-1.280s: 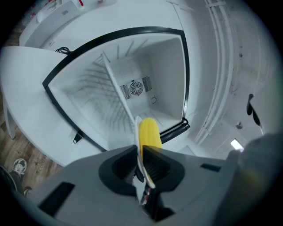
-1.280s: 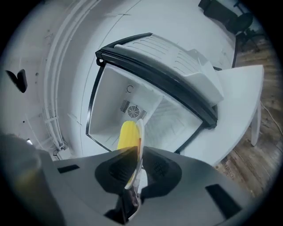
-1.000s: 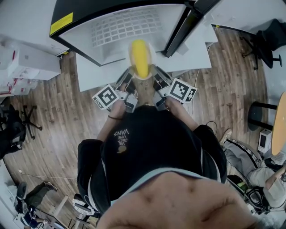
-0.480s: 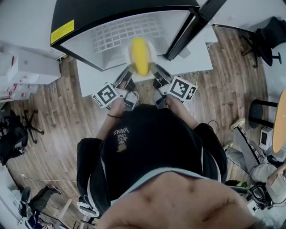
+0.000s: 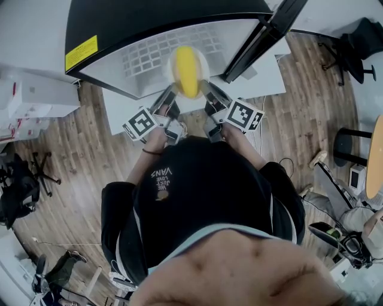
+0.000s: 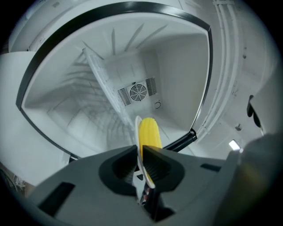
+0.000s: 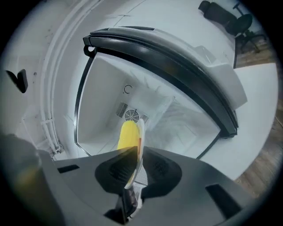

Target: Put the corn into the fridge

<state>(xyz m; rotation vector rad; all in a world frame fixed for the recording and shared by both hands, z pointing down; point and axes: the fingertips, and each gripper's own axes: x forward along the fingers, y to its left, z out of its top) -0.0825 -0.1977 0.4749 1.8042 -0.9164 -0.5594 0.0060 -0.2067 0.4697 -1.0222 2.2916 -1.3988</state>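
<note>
left tongs (image 6: 140,152) pinching left rim of plate (image 5: 204,64), right tongs (image 7: 137,155) pinching right rim, corn (image 5: 187,73) lying on plate between them, plate hanging at mouth of open fridge (image 5: 149,51), door (image 5: 263,36) standing open at right

corn (image 5: 187,72) – yellow. plate (image 5: 206,63) – white. fridge (image 5: 149,18) – black shell, white inside; yellow label (image 5: 81,52) far left. marker cubes (image 5: 140,123) – black-and-white squares. floor (image 5: 78,161) – brown wood grain.
</note>
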